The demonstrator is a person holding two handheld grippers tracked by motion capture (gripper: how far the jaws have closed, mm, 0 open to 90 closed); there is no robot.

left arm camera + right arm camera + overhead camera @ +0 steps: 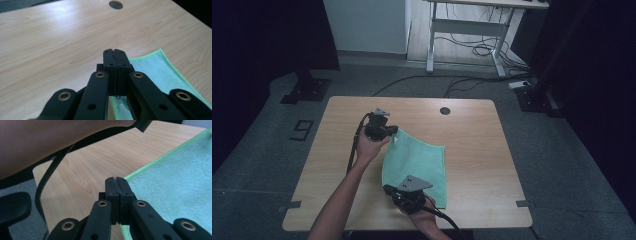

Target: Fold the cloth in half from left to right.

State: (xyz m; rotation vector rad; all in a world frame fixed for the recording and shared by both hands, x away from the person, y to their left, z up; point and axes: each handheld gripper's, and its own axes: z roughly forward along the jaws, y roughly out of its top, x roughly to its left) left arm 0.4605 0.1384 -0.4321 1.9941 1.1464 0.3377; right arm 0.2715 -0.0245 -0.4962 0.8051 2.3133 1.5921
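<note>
Closest to the person, the right gripper (398, 196) is clamped on the near-left corner of the green cloth (417, 162), jaws fully pinched with the hem running in between them, probably so that corner can be lifted for a fold. Further up the cloth's left edge, the left gripper (391, 134) is clenched on the far-left corner the same way, cloth tucked between its jaws. The cloth itself lies mostly flat on the wooden table (472, 125), whose round cable hole (445, 110) sits beyond the cloth's far edge.
</note>
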